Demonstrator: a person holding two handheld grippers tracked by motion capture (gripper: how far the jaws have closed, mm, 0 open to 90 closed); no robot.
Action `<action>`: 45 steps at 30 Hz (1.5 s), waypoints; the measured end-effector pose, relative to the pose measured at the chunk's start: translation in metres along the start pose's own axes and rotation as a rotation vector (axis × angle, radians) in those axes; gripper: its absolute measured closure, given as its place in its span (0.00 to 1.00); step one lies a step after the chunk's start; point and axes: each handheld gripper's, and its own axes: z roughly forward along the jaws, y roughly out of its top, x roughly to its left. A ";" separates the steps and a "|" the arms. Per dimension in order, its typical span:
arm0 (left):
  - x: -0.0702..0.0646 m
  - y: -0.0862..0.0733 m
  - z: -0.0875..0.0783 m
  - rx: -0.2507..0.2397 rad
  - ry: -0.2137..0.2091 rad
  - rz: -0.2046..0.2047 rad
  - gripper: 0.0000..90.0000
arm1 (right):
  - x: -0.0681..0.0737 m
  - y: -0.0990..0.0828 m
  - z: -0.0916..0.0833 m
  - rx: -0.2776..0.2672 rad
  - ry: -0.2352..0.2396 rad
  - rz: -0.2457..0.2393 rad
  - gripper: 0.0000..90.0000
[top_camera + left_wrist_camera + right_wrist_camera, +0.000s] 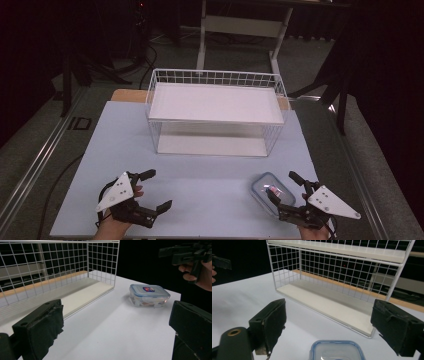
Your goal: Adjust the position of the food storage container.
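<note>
One lidded box (pixel 270 190), one wire rack (pixel 216 112), two open tools.

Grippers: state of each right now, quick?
Left gripper: open, holding nothing.
Right gripper: open, empty, jaws either side of the lidded container, not gripping it.

Lidded clear food box (pixel 270 189) lies flat on table (pixel 200 190).

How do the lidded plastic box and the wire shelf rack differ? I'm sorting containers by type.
The plastic box is small, low and see-through with a blue-rimmed lid closing it; the wire rack is much larger, taller, white, made of mesh and open at the front. The box lies near the right gripper; the rack stands farther back, mid-table. Both rest on the same pale tabletop.
</note>
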 end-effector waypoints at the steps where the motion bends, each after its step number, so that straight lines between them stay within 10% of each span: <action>1: 0.001 0.000 0.000 0.000 -0.001 -0.004 0.01 | 0.000 0.001 0.000 -0.003 0.009 0.003 0.14; 19: 0.001 0.000 0.005 0.003 -0.011 0.002 0.01 | -0.017 0.003 -0.011 0.029 0.096 0.074 0.19; 32: 0.001 -0.001 0.007 0.009 -0.017 0.001 0.01 | -0.045 -0.038 -0.032 0.270 0.064 0.000 0.97; 45: 0.000 -0.001 0.010 0.019 -0.019 0.007 0.01 | -0.072 -0.080 -0.045 0.421 0.067 0.010 1.00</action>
